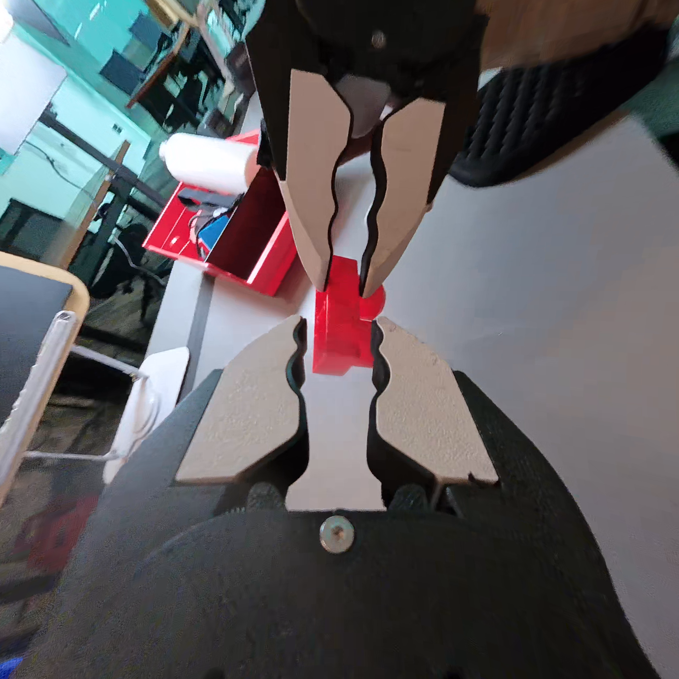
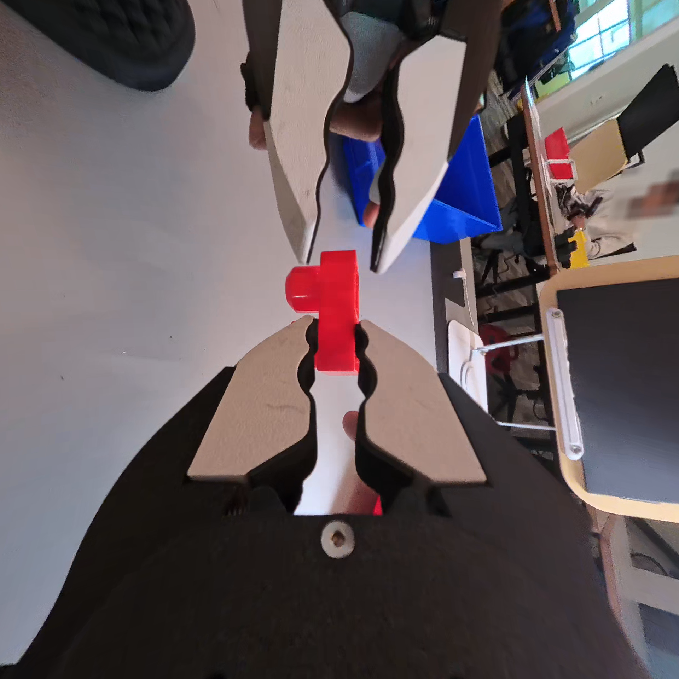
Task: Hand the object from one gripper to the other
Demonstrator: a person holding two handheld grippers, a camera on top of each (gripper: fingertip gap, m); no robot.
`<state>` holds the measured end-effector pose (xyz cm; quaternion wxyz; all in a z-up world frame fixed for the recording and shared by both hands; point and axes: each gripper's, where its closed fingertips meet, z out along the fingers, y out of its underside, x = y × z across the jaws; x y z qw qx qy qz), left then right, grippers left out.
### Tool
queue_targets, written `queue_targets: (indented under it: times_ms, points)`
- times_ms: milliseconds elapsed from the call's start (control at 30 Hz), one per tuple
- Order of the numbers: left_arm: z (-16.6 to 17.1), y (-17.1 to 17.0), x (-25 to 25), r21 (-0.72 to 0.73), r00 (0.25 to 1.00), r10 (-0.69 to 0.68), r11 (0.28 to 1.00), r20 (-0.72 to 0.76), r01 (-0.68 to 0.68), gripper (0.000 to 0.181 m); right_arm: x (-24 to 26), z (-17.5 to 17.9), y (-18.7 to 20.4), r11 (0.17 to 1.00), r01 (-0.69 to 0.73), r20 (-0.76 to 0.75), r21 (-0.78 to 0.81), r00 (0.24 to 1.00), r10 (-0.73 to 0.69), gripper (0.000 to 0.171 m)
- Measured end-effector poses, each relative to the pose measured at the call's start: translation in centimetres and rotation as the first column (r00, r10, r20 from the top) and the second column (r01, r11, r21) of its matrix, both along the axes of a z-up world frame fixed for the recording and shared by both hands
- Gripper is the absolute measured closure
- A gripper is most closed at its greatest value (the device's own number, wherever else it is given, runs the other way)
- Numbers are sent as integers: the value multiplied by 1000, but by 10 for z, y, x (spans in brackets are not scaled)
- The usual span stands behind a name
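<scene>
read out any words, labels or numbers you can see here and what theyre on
None can be read in either view.
Red block: plain, no marks visible.
Red box: no writing visible.
Blue bin: no writing visible.
White bottle: too blurred to tell whether it has a label.

Object (image 2: 336, 323) between facing grippers, over table (image 2: 110, 220); bin (image 2: 466, 191) behind.
</scene>
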<state>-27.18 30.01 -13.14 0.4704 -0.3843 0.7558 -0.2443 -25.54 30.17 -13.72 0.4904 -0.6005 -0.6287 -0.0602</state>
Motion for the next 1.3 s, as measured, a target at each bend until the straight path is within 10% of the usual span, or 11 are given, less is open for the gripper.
queue_targets:
  times_ms: [433,833,1033,1300]
  points:
    - [12,-11,-2,2,992,-94,996,83,95,163,-8,23,-19,976,-207,-280,-62,943,182,151]
    - [-2,-7,9,120,999,-32,992,15,30,164,-15,15,-11,997,-74,-139,-32,988,69,163]
    - [7,-17,1,67,991,-121,991,57,118,165,-5,17,-18,981,-180,-215,-72,963,161,128]
    - [5,-15,2,-17,990,-120,992,72,121,158,-14,17,-24,982,-178,-178,-63,970,164,151]
